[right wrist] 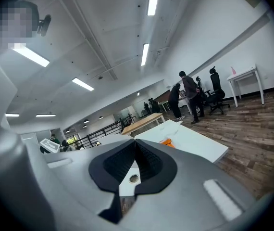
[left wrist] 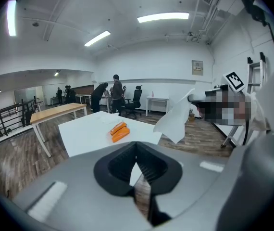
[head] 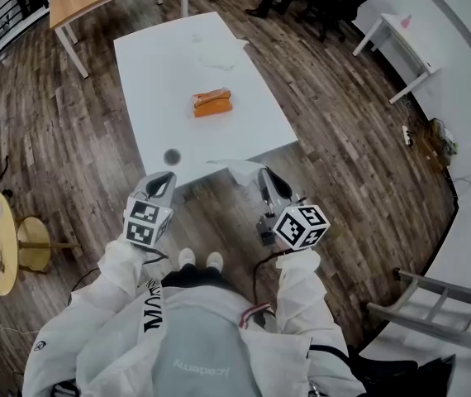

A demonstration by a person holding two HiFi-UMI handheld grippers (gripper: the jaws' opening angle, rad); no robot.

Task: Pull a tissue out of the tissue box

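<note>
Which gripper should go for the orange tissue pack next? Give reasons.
Left, probably. The left gripper is shut and empty; a white tissue hangs from the right gripper. Both are short of the tissue pack.

Wht jacket [head: 107, 304]; wht shoes [head: 187, 258]

The head view looks steeply down from above the person, with the left gripper [head: 164, 178] and right gripper [head: 265, 176] near and the white table [head: 169, 73] farther off. Each gripper view sits low behind its own jaws and faces far across the table, the right one with its horizon tilted. All three views share the table and the orange tissue box [head: 211, 102]. The left gripper view also takes in the right gripper and its tissue [left wrist: 174, 121] at the right.
</note>
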